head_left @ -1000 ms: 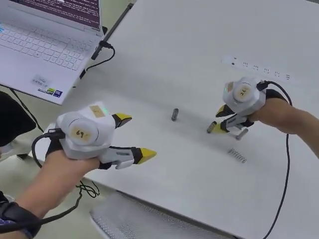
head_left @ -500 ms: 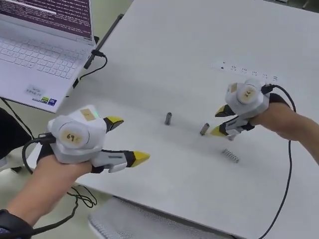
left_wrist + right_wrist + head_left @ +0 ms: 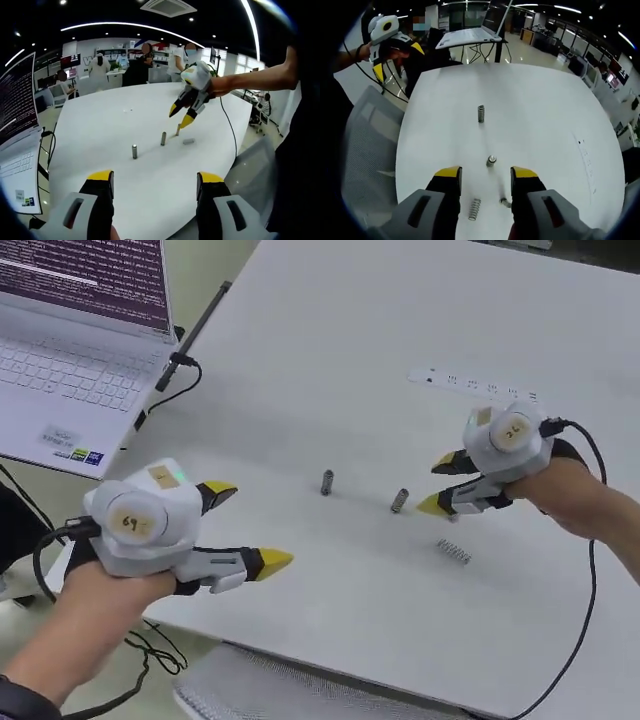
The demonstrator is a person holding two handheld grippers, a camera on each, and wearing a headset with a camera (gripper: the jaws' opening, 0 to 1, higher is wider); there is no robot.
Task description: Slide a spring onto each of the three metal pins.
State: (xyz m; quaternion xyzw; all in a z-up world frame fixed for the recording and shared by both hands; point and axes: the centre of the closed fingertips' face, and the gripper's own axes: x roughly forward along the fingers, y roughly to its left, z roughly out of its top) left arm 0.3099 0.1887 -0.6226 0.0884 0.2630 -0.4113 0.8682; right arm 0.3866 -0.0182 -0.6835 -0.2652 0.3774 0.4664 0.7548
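White and smooth, the tabletop [image 3: 330, 340] is the biggest thing here, and a laptop [image 3: 70, 350] is seen off to its left. The left tongs [image 3: 246, 525] are held wide apart and empty near the front edge, well apart from the small parts. The right tongs [image 3: 436, 484] are also held apart with nothing between them, low over the small parts. Three metal pins are seen in a row. The far pin [image 3: 327, 482] has a spring wound round it. The middle pin [image 3: 400, 500] is just in front of the right tongs, and it cannot be told if a spring is on it. The near pin [image 3: 505, 202] is seen just beside one jaw in the right gripper view. A loose spring [image 3: 453, 552] is laid flat on the tabletop, just beside the right tongs, on the side nearer the person. It is judged to be very light, thin and squashy, and likely to roll or jump away if pinched hard. It is best taken gently across its middle, so that one end is left free for the pin.
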